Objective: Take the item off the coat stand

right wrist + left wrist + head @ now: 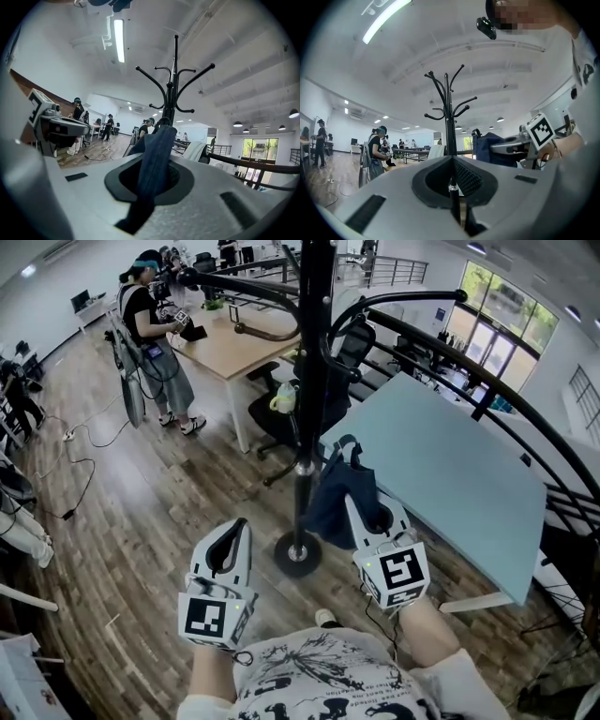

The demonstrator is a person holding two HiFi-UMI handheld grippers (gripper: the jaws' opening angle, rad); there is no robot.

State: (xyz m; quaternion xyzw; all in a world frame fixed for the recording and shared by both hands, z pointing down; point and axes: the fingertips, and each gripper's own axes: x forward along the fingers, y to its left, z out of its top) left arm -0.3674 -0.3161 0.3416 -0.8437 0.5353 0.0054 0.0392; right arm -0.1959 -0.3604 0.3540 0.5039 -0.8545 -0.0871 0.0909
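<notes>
The black coat stand (314,352) rises just ahead of me, its round base (298,554) on the wooden floor. Right beside the pole hangs a dark blue cloth bag (336,493) with its handle loops pointing up; I cannot tell whether a hook carries it. My right gripper (370,507) is shut on the bag's cloth (157,159), which runs up between the jaws toward the stand (172,89). My left gripper (232,526) is low and left of the base, shut and holding nothing. It points at the stand (449,117), apart from it.
A light blue table (450,484) stands close on the right, with black railings (525,409) behind it. An office chair (281,409) and a wooden desk (234,343) are behind the stand. A person (150,324) stands at back left. Cables (75,446) lie on the floor.
</notes>
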